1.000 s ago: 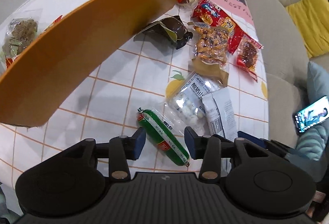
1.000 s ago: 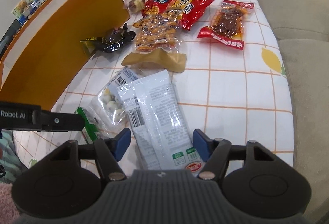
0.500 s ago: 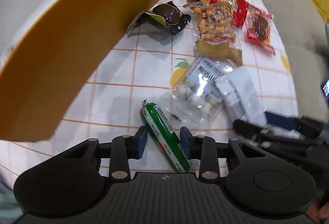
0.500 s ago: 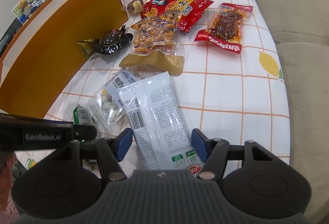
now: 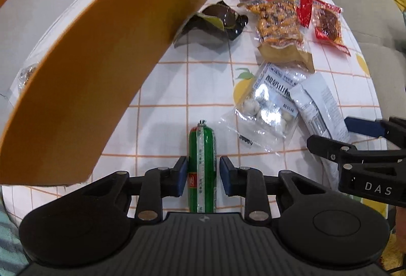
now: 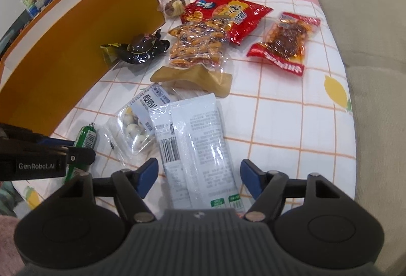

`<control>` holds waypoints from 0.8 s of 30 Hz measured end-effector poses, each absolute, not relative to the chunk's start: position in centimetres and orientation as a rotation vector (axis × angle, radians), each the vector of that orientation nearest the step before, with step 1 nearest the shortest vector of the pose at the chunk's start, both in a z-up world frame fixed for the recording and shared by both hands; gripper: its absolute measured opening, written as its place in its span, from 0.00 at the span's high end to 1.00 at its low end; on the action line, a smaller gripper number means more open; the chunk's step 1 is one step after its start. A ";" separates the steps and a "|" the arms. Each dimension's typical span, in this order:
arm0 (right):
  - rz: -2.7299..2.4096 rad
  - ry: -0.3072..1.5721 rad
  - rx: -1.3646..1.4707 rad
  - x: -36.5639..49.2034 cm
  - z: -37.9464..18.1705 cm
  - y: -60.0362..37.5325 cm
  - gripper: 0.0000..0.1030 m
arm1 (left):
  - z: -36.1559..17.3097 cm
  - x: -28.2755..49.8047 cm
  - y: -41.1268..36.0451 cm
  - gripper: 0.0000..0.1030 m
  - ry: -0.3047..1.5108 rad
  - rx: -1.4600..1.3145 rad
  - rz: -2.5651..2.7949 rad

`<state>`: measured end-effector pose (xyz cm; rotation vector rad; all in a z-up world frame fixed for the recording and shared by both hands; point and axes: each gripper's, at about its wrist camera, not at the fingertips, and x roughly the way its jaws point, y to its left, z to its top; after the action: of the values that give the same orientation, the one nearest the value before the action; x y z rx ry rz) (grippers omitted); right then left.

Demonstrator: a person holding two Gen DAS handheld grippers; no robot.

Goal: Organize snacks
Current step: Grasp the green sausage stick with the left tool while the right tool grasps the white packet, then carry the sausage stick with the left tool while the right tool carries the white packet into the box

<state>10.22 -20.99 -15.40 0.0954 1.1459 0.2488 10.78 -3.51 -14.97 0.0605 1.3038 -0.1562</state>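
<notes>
Left gripper point(image 5: 201, 172) straddles green sausage point(image 5: 202, 149), not quite clenched; right gripper point(image 6: 199, 175), at 3 o'clock, spread over white packet point(image 6: 200, 144).

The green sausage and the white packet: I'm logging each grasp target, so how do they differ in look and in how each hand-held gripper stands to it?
The green sausage is a slim, round tube; the white packet is broad and flat. The left hand-held gripper has its fingers nearly closed on the sausage; the right hand-held gripper stands wide open around the packet, gaps on both sides. Both lie on the checked tablecloth, lengthwise between the fingers.
</notes>
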 end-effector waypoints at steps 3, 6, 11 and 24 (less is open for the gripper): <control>0.260 1.136 0.049 10.1 -15.5 -20.5 0.32 | -15.0 10.6 -3.6 0.76 1.294 0.072 -0.168; 0.261 1.126 -0.001 10.0 -15.5 -20.1 0.46 | -14.9 10.4 -3.4 0.76 1.282 0.078 -0.175; 0.249 1.124 0.000 10.0 -15.4 -20.4 0.53 | -14.9 10.2 -3.3 0.76 1.267 0.078 -0.187; 0.217 1.096 0.062 9.0 -13.3 -20.5 0.55 | -12.1 9.5 -2.2 0.76 1.184 -0.018 -0.223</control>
<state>8.96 -20.48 -13.26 0.0618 1.0961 0.2172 9.50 -2.16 -12.08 -0.0180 1.1842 -0.2231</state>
